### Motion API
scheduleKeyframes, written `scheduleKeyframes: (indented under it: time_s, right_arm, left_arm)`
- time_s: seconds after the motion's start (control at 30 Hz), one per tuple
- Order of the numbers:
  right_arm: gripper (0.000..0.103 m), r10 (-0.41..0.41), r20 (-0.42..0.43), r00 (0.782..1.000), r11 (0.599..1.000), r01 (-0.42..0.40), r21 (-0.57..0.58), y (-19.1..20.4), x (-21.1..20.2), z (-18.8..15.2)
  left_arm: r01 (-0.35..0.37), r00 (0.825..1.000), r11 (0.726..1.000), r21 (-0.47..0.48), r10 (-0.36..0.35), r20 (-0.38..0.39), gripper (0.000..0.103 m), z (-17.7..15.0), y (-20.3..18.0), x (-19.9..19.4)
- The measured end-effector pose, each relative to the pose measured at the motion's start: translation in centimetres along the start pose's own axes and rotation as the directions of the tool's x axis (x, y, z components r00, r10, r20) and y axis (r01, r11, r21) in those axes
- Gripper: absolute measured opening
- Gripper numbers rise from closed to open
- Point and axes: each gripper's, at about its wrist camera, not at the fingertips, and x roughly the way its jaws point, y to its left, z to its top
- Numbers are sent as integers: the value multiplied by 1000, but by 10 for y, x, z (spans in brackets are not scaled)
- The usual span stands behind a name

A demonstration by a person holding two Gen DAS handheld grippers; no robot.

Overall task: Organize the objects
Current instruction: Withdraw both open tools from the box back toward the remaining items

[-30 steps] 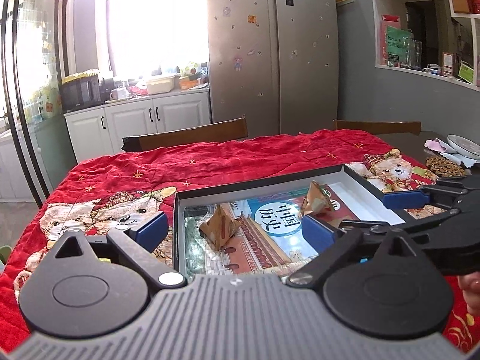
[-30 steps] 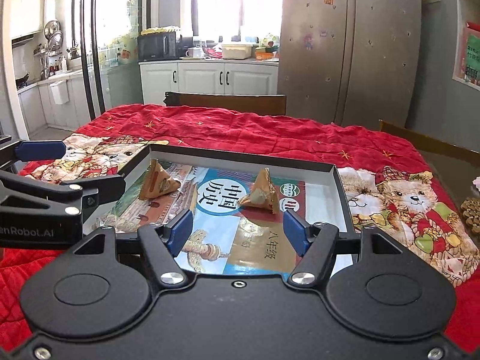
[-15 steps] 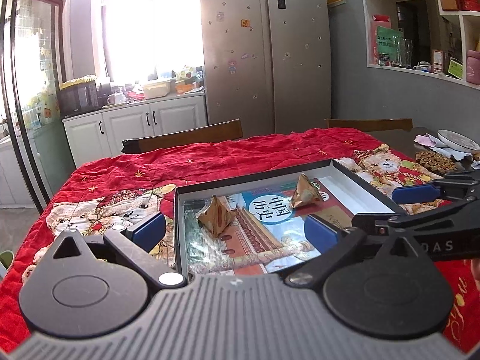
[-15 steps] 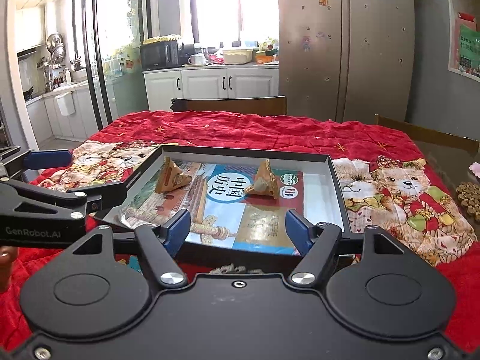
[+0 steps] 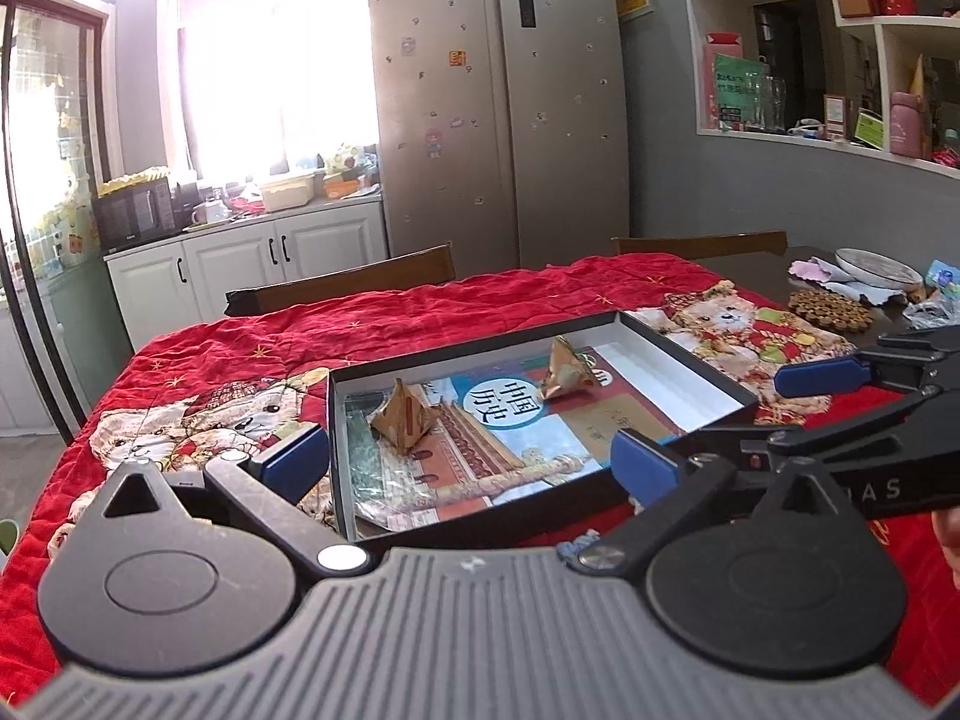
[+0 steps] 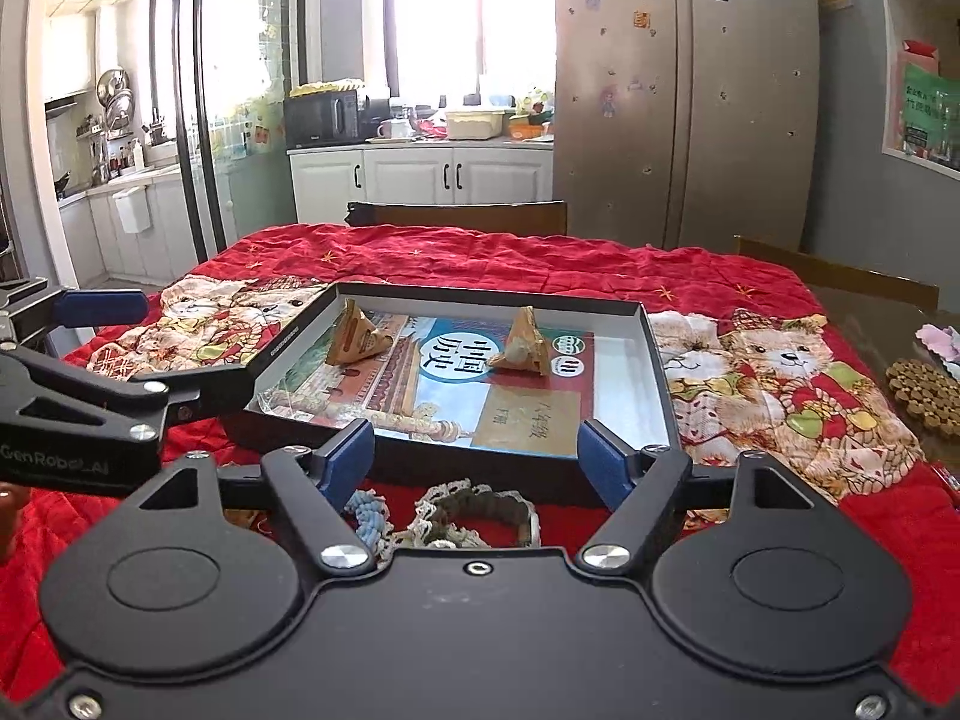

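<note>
A shallow black box (image 5: 690,354) (image 6: 654,336) lies on the red bear-print cloth. Inside lie a history textbook (image 5: 510,426) (image 6: 480,384) and two brown pyramid-shaped packets, one left (image 5: 402,420) (image 6: 354,336) and one right (image 5: 564,369) (image 6: 525,342). My left gripper (image 5: 471,459) is open and empty, just short of the box's near left corner. My right gripper (image 6: 477,459) is open and empty at the box's near edge. Crocheted bracelets (image 6: 456,513) lie on the cloth between my right fingers, in front of the box.
A round beaded mat (image 5: 831,312) (image 6: 924,390), a plate (image 5: 876,267) and small items lie on the bare table at the right. Wooden chairs (image 5: 342,288) stand behind the table. A fridge (image 5: 498,102) and kitchen cabinets stand beyond.
Both grippers have pulled back toward me and risen, staying open. The box looks farther away, and the bracelets have come into view in front of it.
</note>
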Motion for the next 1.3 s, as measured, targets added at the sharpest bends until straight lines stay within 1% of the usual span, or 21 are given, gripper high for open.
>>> scheduleKeyframes:
  time_s: [0.53, 0.73, 0.93, 1.13, 1.3]
  right_arm:
    - [76, -7, -9, 1000, 1000, 7, 22, -11, -25, -21]
    - [76, 3, -12, 1000, 1000, -2, 21, -11, -32, -29]
    - [76, 1, -8, 1000, 1000, -1, -2, -7, -39, -37]
    - [77, 22, -19, 1000, 1000, -22, 7, -11, -45, -47]
    - [77, 28, -34, 999, 1000, -28, 12, -12, -46, -54]
  left_arm:
    - [33, 999, 999, 21, -33, -14, 103, -13, -8, -18]
    - [47, 999, 999, 25, -46, -18, 103, -19, -10, -25]
    - [64, 998, 997, 37, -63, -26, 103, -25, -15, -30]
    - [91, 995, 995, 50, -90, -40, 103, -32, -18, -33]
    - [101, 994, 994, 51, -98, -51, 103, -36, -20, -32]
